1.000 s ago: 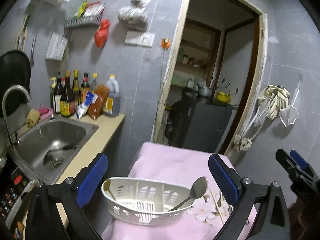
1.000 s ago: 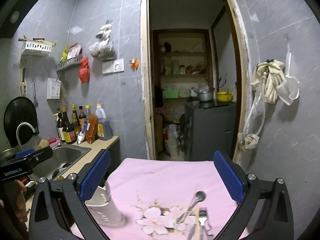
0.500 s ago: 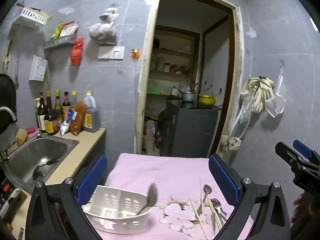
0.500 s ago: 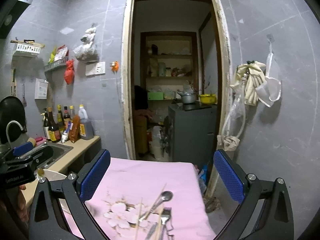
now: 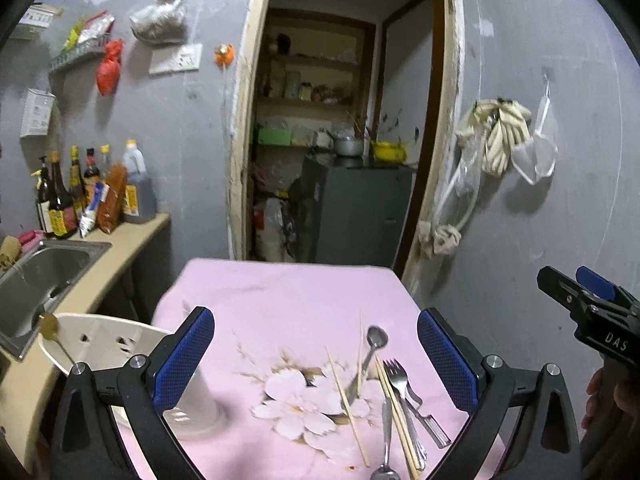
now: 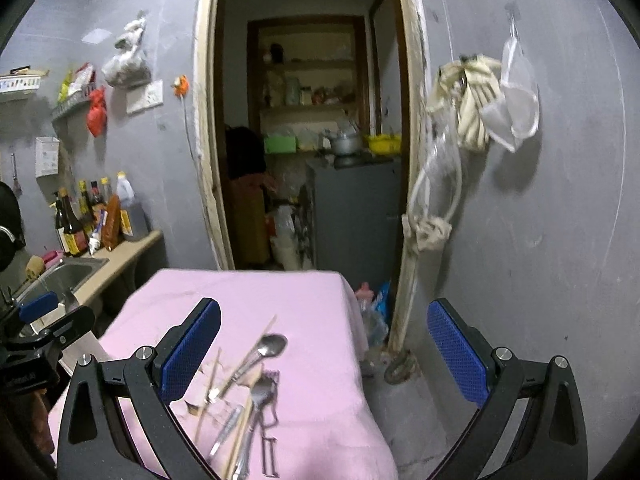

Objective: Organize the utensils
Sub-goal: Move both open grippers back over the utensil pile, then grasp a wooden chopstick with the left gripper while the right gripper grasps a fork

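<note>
Standing at the left edge of the pink-covered worktop [image 5: 288, 296], the white utensil basket [image 5: 100, 340] was partly hidden behind the left tool [image 5: 316, 356], whose fingers were spread wide and held nothing. To the right, a spoon [image 5: 374, 344], chopsticks [image 5: 348, 392] and a fork [image 5: 398, 380] lay loose in one pile on the cloth. The right tool [image 6: 324, 352] hung wide and empty above this pile.

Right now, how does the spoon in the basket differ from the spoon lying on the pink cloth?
The basket spoon stands tilted, bowl up, inside the white basket; the cloth spoon lies flat among chopsticks and a fork. The first is already sorted, the second not. Both look metal.
</note>
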A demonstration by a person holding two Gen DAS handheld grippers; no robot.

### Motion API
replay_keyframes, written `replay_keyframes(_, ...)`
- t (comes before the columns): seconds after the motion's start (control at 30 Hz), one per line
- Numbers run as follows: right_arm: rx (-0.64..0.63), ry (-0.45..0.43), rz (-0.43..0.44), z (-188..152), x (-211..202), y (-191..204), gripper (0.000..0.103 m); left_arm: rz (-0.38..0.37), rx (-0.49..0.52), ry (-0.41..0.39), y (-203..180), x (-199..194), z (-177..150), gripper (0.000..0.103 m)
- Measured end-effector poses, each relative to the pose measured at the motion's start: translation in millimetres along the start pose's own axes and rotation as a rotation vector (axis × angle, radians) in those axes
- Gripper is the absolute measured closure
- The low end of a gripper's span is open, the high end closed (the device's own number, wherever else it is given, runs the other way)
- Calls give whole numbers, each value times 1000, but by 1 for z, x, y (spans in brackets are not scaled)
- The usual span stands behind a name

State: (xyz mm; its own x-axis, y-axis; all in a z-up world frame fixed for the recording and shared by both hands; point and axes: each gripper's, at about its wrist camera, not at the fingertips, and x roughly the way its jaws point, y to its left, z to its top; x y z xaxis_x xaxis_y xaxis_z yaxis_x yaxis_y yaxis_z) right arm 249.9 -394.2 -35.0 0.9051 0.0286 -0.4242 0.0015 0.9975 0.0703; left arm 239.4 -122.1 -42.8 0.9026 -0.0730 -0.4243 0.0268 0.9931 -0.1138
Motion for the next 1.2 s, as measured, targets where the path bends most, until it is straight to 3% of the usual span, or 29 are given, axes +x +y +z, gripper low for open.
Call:
replay_keyframes(0.43, 76, 242, 132, -75, 86, -16, 3, 39, 31, 211, -15, 79, -51, 1)
replay_keyframes(0.5, 84, 280, 169, -88, 100, -14, 9, 37, 27, 245, -13, 90, -56, 1)
replay_keyframes(0.67, 102, 350, 241, -111, 132, -7, 47, -4, 37, 336, -10, 121, -67, 1)
replay_keyframes(0.73, 102, 365, 273, -115, 141, -3, 52, -12, 50, 350, -10, 129, -71, 3)
replay_keyframes(1.0, 66, 426, 379, -119, 171, 17, 67, -77, 65, 438, -11, 158, -81, 45)
replay_keyframes(1.1, 51, 451, 398, -119, 180, 22, 72, -80, 49, 468, -10, 169, -82, 56)
replay_keyframes(1.2, 44, 475, 414, -120, 187, 29, 75, -67, 39, 476, -8, 176, -82, 59)
